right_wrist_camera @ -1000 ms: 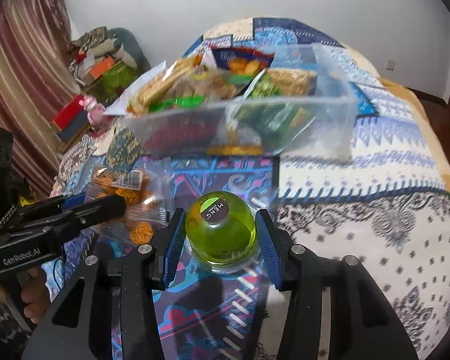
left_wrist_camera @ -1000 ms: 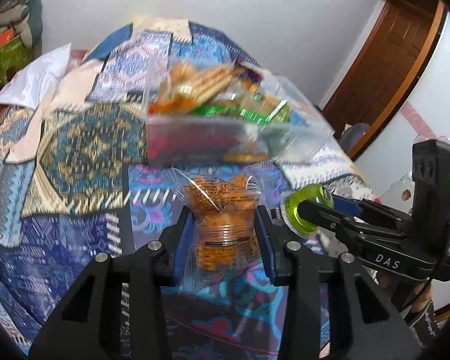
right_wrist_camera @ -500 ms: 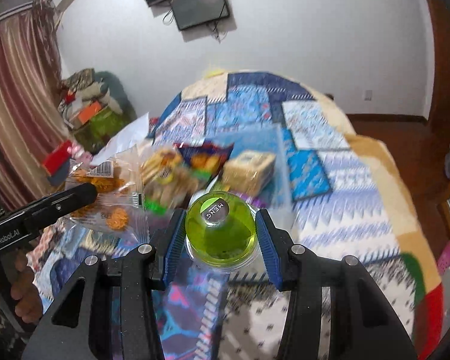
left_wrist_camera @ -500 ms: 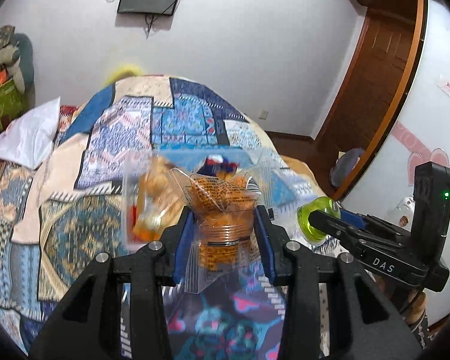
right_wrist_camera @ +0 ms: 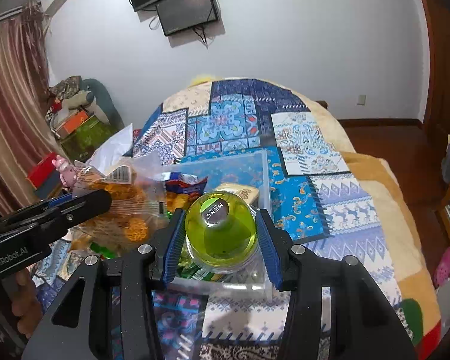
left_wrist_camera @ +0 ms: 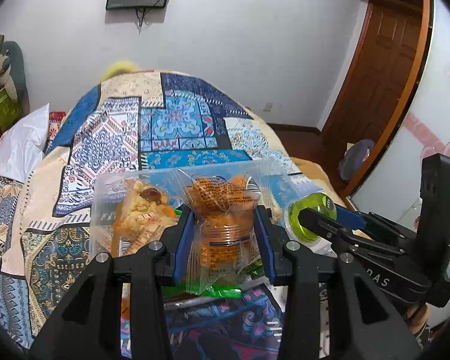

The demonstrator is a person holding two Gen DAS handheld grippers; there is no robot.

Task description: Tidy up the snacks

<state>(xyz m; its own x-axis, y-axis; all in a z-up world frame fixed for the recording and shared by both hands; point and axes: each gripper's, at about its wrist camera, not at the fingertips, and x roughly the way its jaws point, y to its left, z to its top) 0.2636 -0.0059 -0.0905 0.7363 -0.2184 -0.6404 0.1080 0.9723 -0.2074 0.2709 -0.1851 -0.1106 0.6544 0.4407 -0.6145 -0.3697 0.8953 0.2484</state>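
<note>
Standing upright, snack bag (left_wrist_camera: 225, 225) fills left hand-held gripper (left_wrist_camera: 225, 234).

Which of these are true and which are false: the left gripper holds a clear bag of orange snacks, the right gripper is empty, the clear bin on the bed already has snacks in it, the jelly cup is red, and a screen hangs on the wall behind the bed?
1. The left gripper holds a clear bag of orange snacks. True.
2. The right gripper is empty. False: it is shut on a jelly cup.
3. The clear bin on the bed already has snacks in it. True: several packets lie inside.
4. The jelly cup is red. False: it is yellow-green with a silver foil top.
5. A screen hangs on the wall behind the bed. True.
</note>
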